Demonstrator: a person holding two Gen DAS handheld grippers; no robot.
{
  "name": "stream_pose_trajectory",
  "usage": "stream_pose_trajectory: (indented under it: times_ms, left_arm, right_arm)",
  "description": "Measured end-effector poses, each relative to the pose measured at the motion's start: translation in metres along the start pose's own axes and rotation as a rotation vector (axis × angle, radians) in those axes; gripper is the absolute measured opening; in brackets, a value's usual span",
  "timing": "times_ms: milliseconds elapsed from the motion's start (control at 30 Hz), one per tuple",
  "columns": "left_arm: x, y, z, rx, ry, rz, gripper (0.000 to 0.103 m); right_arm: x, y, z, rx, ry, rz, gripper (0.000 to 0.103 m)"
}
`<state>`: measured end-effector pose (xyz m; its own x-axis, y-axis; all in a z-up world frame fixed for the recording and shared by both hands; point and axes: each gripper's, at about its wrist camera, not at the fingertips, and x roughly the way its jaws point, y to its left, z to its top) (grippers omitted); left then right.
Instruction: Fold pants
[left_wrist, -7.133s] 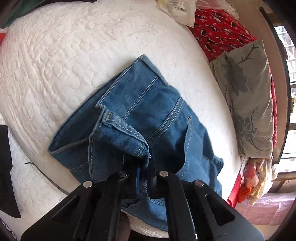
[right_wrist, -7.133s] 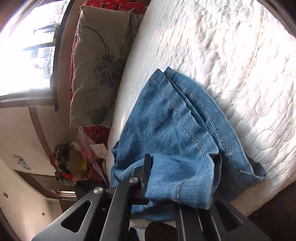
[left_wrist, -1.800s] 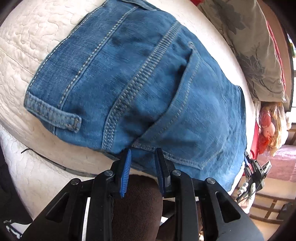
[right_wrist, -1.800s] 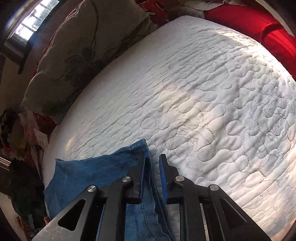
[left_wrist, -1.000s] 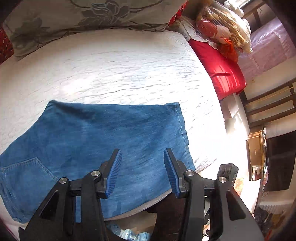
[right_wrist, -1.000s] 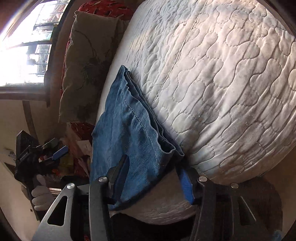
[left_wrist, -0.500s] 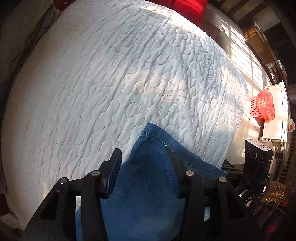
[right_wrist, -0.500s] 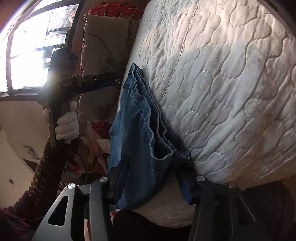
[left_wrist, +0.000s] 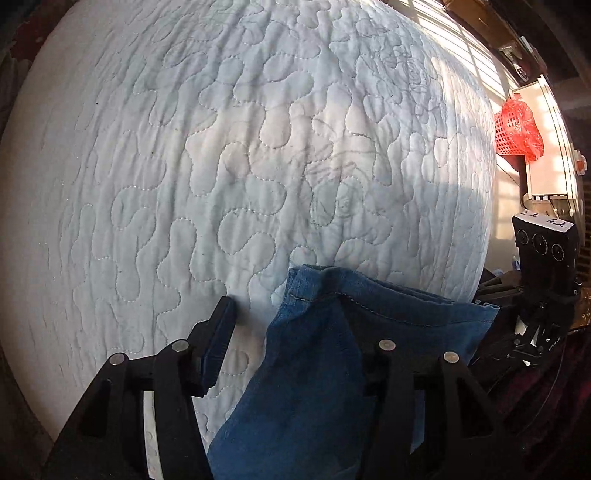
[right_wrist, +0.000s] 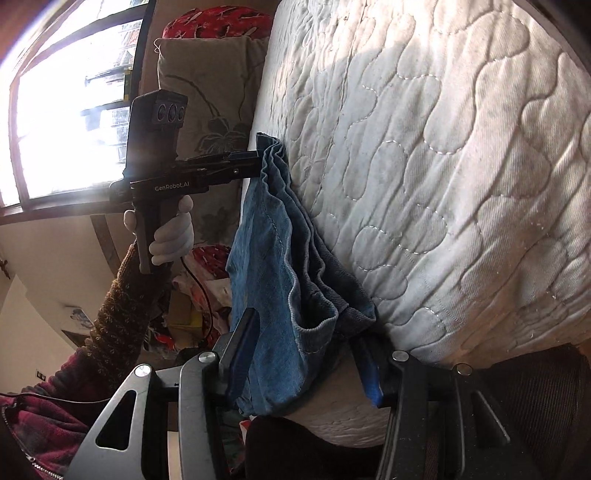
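Note:
Folded blue denim pants (left_wrist: 317, 369) lie on the near edge of a white quilted mattress (left_wrist: 221, 166). My left gripper (left_wrist: 291, 332) is open and straddles one corner of the pants; its right finger is hidden behind the cloth. My right gripper (right_wrist: 306, 354) is open around the other corner of the pants (right_wrist: 288, 280), fingers on either side. In the right wrist view the left gripper (right_wrist: 255, 166) reaches the far corner, held by a white-gloved hand (right_wrist: 173, 236).
A grey flowered pillow (right_wrist: 210, 96) and red patterned bedding (right_wrist: 218, 22) lie at the head of the bed by a bright window (right_wrist: 70, 103). A red plastic basket (left_wrist: 517, 129) hangs beyond the bed's far side. The right gripper's body (left_wrist: 543, 266) shows in the left view.
Both grippers have moved in closer on the two corners of the pants' edge. The left gripper's jaws have come around its corner; the cloth has bunched slightly.

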<state>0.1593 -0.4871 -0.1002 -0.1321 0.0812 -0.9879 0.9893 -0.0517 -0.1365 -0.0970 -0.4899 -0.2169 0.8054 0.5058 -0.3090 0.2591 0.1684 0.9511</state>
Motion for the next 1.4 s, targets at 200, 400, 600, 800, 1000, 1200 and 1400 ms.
stream_pose_trajectory:
  times_ms: [200,400,600,800,1000,1200,1400]
  left_arm:
    - [0.002,-0.042,-0.006,0.017,-0.022,-0.017,0.033]
    - [0.003,-0.061,-0.018,-0.036,-0.032,-0.034,0.015]
    - [0.007,-0.047,-0.030,-0.157,-0.092,-0.023,0.009]
    - [-0.016,-0.036,-0.064,-0.299,-0.250,-0.125,0.008]
    - [-0.036,-0.018,-0.093,-0.397,-0.365,-0.219,0.008]
    - [-0.062,-0.012,-0.129,-0.459,-0.451,-0.243,0.008]
    - [-0.078,0.001,-0.190,-0.568,-0.522,-0.241,0.008]
  right_arm:
    - [0.003,0.006,0.000,0.006,-0.013,-0.009,0.048]
    - [0.000,0.001,-0.002,0.022,-0.019,-0.040,0.029]
    - [-0.002,0.013,-0.003,-0.034,-0.033,-0.120,0.015]
    - [-0.002,0.052,-0.008,-0.173,-0.027,-0.158,0.014]
    - [0.006,0.089,-0.020,-0.285,-0.003,-0.181,0.013]
    - [0.027,0.134,-0.037,-0.412,0.051,-0.181,0.013]
    - [0.063,0.169,-0.054,-0.505,0.149,-0.144,0.013]
